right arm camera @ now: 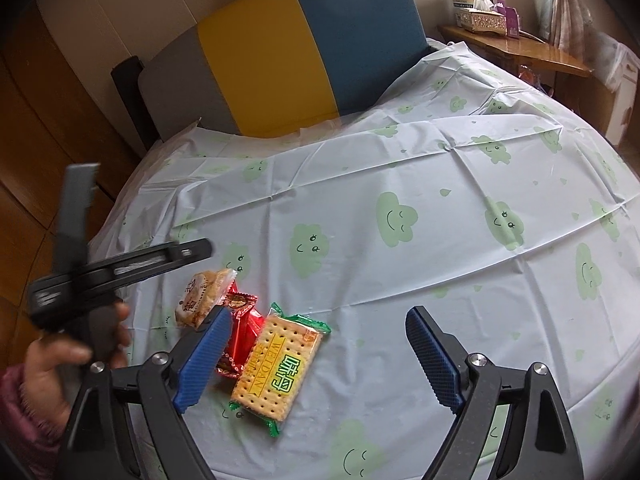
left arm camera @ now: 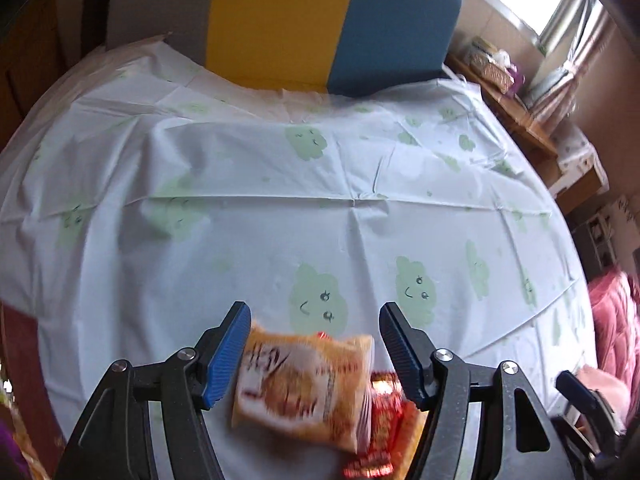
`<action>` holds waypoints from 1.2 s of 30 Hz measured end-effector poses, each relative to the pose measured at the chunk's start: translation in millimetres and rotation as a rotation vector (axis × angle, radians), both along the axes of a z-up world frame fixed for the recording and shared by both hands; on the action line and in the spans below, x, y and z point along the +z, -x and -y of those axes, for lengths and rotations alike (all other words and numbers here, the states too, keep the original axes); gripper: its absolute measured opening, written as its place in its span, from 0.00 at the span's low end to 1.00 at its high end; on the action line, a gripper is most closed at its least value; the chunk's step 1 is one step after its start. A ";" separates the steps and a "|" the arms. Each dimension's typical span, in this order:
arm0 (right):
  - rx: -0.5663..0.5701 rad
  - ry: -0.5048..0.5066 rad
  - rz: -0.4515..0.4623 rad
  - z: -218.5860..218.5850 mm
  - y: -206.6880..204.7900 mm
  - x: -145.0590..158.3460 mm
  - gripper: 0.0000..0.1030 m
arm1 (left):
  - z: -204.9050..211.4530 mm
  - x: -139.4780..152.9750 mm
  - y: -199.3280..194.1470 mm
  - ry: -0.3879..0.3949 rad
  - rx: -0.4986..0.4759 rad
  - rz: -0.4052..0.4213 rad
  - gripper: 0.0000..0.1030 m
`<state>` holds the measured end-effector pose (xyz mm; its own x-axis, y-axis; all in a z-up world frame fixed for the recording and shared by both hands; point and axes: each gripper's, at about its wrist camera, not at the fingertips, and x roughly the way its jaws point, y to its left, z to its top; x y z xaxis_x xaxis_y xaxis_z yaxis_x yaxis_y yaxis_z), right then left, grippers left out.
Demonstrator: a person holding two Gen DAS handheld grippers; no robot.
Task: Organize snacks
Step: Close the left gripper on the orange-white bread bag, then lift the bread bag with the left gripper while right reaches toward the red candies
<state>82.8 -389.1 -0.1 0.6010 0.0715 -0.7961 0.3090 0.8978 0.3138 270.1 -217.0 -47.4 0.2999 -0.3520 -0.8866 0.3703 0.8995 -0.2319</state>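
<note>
- Left gripper (left arm camera: 314, 354) is spread wide over the orange pastry packet (left arm camera: 304, 384); the left blue pad looks right at the wrapper's edge and the right pad stands clear, so there is no grip.
- That packet is blurred in the left wrist view, so I cannot tell whether it rests flat on the cloud-print cloth (left arm camera: 280, 220) covering the desk.
- Red candy wrappers (right arm camera: 244, 332) lie just beside the packet, on its right, touching the green-edged cracker pack (right arm camera: 276, 368).
- Right gripper (right arm camera: 320, 360) hangs wide open and empty, with the cracker pack between its jaws, nearer the left pad.
- A hand (right arm camera: 52, 364) at near left grips the left tool's handle.
- Far side: a grey, yellow and blue chair back (right arm camera: 280, 52).
</note>
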 end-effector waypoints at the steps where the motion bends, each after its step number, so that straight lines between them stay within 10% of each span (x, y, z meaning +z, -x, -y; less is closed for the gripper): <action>1: 0.001 -0.002 -0.002 -0.2 -0.4 -0.4 0.87 | 4.4 -5.7 -3.5 0.000 -0.020 -0.010 0.66; 12: 0.006 0.002 -0.024 0.3 -1.0 -3.5 0.87 | -3.4 -19.8 30.9 0.037 -0.256 -0.057 0.66; 36: -0.010 0.055 -0.084 -0.1 -0.8 -13.3 0.88 | -88.7 0.2 159.3 -0.146 -0.522 0.040 0.77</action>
